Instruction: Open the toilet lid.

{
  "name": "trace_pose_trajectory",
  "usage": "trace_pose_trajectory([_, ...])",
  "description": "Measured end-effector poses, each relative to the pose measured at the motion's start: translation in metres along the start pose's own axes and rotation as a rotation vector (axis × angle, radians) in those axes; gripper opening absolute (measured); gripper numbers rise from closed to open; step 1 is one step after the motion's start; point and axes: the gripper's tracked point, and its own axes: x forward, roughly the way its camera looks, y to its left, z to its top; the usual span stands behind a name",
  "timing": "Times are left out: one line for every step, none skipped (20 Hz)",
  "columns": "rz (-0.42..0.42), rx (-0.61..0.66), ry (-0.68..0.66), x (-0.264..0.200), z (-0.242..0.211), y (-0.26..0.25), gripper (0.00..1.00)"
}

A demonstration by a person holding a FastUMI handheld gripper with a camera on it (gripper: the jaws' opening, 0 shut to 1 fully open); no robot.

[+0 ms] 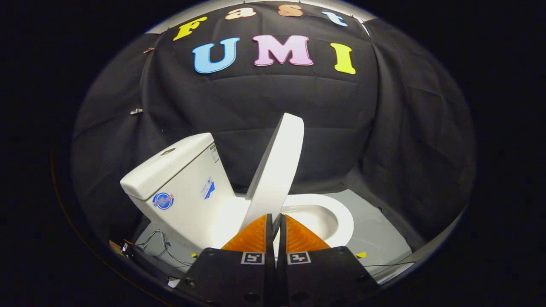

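Toilet with lid partly raised, seen along the gripper's fingers. At left stands the white cistern [179,179], tilted in this view, with a blue round sticker on its front and loose cables [160,245] on the floor beside its foot. Next comes the toilet lid [277,166], lifted well off the seat and standing steeply, its free edge uppermost and apart from the cistern, so the opening is judged more than half done. Below it the gripper [276,224] shows its two orange fingers [251,238] drawn nearly together on the lid's lower edge; the jaws appear to pinch that edge, though contact on both faces cannot be confirmed. At right lie the seat ring [345,221] and the bowl's white interior, on a grey floor [375,238]. To finish the step well, the lid should be carried on an arc about its hinge towards the cistern, the grip kept light so that the edge can pivot, and the pace slowed near the end so that the lid rests against the cistern without striking it.
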Motion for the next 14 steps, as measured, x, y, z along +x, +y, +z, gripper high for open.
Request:
trace_pose_trajectory([0.001, -0.014, -0.006, -0.001, 0.002, 0.007, 0.05])
trace_pose_trajectory([0.006, -0.026, -0.011, -0.002, 0.005, 0.014, 0.05])
trace_pose_trajectory([0.012, -0.038, -0.017, -0.003, 0.007, 0.021, 0.05])
trace_pose_trajectory([0.017, -0.049, -0.022, -0.004, 0.009, 0.027, 0.05])
trace_pose_trajectory([0.02, -0.061, -0.027, -0.004, 0.011, 0.033, 0.05])
trace_pose_trajectory([0.02, -0.072, -0.029, -0.006, 0.012, 0.038, 0.05])
trace_pose_trajectory([0.022, -0.08, -0.032, -0.007, 0.013, 0.042, 0.05])
trace_pose_trajectory([0.03, -0.083, -0.037, -0.007, 0.015, 0.048, 0.05])
trace_pose_trajectory([0.043, -0.086, -0.042, -0.007, 0.016, 0.055, 0.05])
trace_pose_trajectory([0.05, -0.094, -0.045, -0.008, 0.016, 0.06, 0.05])
trace_pose_trajectory([0.052, -0.107, -0.049, -0.007, 0.017, 0.064, 0.05])
trace_pose_trajectory([0.055, -0.118, -0.053, -0.007, 0.018, 0.069, 0.05])
trace_pose_trajectory([0.061, -0.122, -0.056, -0.007, 0.019, 0.073, 0.05])
trace_pose_trajectory([0.066, -0.122, -0.058, -0.01, 0.02, 0.078, 0.05])
